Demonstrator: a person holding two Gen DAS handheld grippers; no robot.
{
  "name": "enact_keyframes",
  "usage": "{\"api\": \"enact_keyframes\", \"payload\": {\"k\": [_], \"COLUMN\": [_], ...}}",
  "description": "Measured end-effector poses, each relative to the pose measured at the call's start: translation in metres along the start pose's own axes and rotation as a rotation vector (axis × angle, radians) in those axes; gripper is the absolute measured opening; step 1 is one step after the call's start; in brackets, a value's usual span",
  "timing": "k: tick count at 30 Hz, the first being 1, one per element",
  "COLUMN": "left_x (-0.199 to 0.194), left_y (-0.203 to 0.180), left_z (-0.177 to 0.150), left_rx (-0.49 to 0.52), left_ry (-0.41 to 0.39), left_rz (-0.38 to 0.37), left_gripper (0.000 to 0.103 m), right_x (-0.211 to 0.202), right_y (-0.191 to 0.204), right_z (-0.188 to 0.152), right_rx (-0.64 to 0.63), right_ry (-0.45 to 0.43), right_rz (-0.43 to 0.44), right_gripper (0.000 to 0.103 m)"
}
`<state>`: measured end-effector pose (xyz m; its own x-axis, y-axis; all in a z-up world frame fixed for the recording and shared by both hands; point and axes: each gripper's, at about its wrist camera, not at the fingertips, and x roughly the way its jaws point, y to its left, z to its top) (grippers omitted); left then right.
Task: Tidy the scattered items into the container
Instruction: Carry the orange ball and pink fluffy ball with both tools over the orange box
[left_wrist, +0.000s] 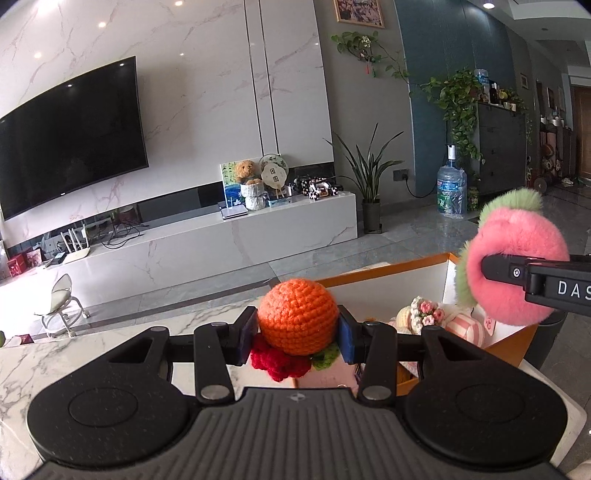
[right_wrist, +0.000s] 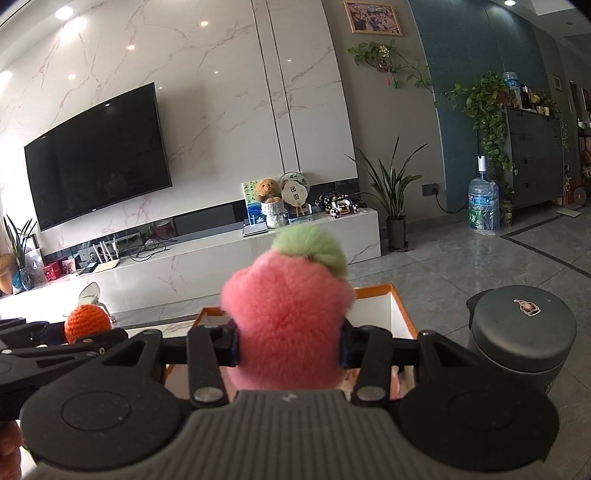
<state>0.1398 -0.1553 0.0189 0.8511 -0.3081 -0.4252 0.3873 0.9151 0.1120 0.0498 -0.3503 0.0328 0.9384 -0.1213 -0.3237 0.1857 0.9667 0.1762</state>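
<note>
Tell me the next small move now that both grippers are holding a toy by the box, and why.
Probably lower the right gripper a little and open it. Its pink fluffy peach is already held above the orange-rimmed box, where other soft toys lie. The left gripper, shut on the orange crochet ball, looks short of the box's near edge, so it should follow after.

At lower centre, the left gripper (left_wrist: 297, 334) clamps an orange crochet ball (left_wrist: 297, 317). At the right edge, the right gripper (left_wrist: 491, 267) pinches a pink fluffy peach (left_wrist: 517, 254) above the orange-rimmed box (left_wrist: 388, 275) on the marble table (left_wrist: 55, 358).
</note>
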Motion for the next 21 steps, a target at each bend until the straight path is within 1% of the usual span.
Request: {"api": "enact_keyframes", "payload": {"k": [7, 13, 17, 21], "left_x": [0.036, 0.074, 0.104, 0.125], "left_y": [-0.007, -0.015, -0.017, -0.022], "left_z": [0.003, 0.004, 0.003, -0.001], "left_rx": [0.022, 0.065, 0.093, 0.137], "left_ry": [0.025, 0.048, 0.068, 0.071], "left_rz": [-0.042, -0.064, -0.082, -0.096], "left_gripper": [0.051, 0.051, 0.051, 0.051], "right_x": [0.042, 0.082, 0.113, 0.146], "right_y": [-0.013, -0.012, -0.013, -0.011], "right_z": [0.003, 0.004, 0.012, 0.011], "right_rx": [0.010, 0.024, 0.020, 0.029], "right_ry": [0.047, 0.120, 0.145, 0.193], "right_rz": [0.023, 0.068, 0.063, 0.069], "right_gripper": [0.048, 0.048, 0.048, 0.048]}}
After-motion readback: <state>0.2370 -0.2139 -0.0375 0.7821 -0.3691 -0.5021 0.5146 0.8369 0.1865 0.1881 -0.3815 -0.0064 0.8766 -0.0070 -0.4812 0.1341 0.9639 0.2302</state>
